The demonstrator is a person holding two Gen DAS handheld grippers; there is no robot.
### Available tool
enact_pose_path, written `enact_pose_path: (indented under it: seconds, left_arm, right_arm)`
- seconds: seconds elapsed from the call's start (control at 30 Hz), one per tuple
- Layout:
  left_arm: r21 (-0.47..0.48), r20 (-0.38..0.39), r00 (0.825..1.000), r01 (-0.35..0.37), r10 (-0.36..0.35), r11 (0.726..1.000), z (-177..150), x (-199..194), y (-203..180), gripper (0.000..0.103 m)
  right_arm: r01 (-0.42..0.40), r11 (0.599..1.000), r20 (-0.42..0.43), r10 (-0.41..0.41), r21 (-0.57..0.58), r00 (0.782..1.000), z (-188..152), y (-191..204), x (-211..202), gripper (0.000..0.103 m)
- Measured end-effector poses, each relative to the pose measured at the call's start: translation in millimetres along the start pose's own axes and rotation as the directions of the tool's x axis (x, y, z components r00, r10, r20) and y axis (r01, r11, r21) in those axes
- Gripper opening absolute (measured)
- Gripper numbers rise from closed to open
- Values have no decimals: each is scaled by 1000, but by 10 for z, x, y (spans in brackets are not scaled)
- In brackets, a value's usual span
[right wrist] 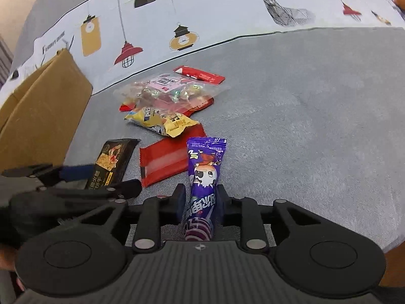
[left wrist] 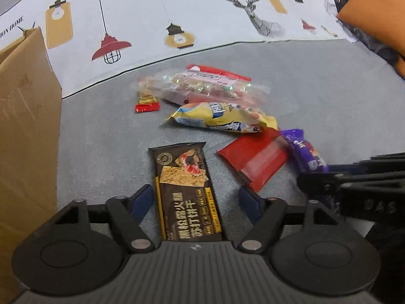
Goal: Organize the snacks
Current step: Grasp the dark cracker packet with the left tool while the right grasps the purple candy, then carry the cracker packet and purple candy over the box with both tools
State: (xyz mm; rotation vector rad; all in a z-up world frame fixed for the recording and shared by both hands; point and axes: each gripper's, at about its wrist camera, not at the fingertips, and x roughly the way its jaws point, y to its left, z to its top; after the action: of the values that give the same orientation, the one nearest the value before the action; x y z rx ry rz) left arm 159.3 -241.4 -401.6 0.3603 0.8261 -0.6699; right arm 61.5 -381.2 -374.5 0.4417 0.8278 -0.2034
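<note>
My left gripper (left wrist: pixel 196 197) is open, its blue-padded fingers on either side of a black cracker packet (left wrist: pixel 186 192) that lies flat on the grey cushion. My right gripper (right wrist: pixel 201 197) is shut on a purple snack packet (right wrist: pixel 203 177) that stands between its fingers. The same purple packet (left wrist: pixel 305 152) shows at the right of the left wrist view, and the black packet (right wrist: pixel 111 162) at the left of the right wrist view. A pile of snacks lies ahead: a yellow packet (left wrist: pixel 222 117), a flat red packet (left wrist: pixel 253 159), a clear candy bag (left wrist: pixel 202 88).
A brown cardboard box (left wrist: pixel 25 126) stands at the left, also in the right wrist view (right wrist: pixel 43 116). A small red sachet (left wrist: pixel 146 101) lies by the pile. A patterned cloth (left wrist: pixel 177 12) covers the back. An orange cushion (left wrist: pixel 374 15) is at the far right.
</note>
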Motion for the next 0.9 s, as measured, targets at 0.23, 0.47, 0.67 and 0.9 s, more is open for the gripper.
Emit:
enact_pose_path:
  seconds: [0.23, 0.47, 0.67, 0.9]
  left_arm:
    - [-89, -39, 998, 39, -43, 995, 74, -143, 155, 43]
    - [-140, -7, 999, 44, -46, 989, 129, -532, 224, 43]
    - [-122, 122, 991, 77, -62, 990, 170, -1172, 279, 43]
    - [-169, 237, 971, 64, -23, 983, 119, -1770, 632, 43]
  right_arm:
    - [30, 999, -1, -30, -19, 1000, 48, 29, -4, 16]
    - [-9, 1000, 85, 8, 4, 996, 142, 107, -304, 15]
    - [-53, 994, 204, 71, -92, 976, 141, 480, -733, 15]
    - [-99, 980, 234, 139, -174, 962, 110, 1016, -987, 15]
